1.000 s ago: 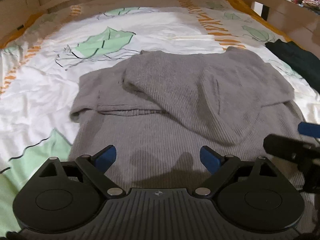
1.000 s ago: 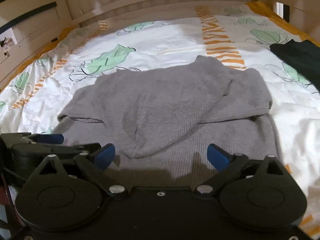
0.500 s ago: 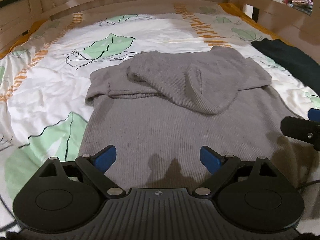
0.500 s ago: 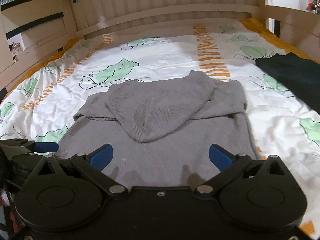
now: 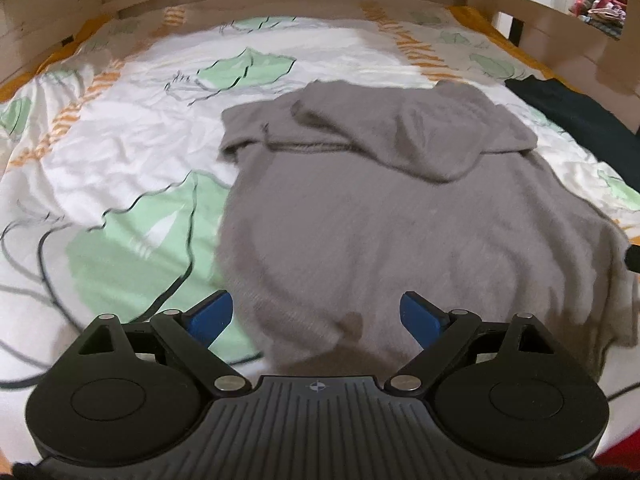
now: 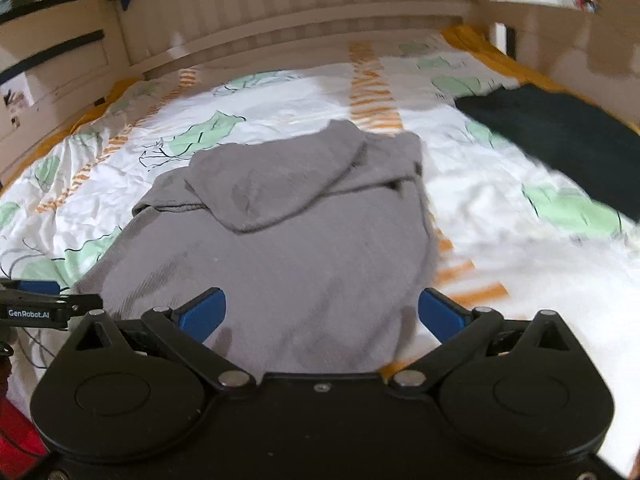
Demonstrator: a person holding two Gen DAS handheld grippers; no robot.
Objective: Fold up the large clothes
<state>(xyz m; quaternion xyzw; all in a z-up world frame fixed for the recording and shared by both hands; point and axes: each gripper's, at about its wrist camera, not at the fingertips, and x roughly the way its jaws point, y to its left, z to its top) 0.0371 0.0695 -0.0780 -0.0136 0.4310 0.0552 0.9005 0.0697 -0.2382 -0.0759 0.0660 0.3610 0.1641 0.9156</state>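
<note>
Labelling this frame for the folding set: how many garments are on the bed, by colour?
Grey sweater: 1
Dark garment at the right edge of the bed: 1
Total: 2

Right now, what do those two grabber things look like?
Both match. The left gripper has two bright blue finger pads on black jointed arms with silver pivot pins, round black discs either side and a ribbed dark grey body bearing a small crosshair mark. The right gripper has a smooth black body. White "GenRobot.AI" lettering shows on the left one's side.
</note>
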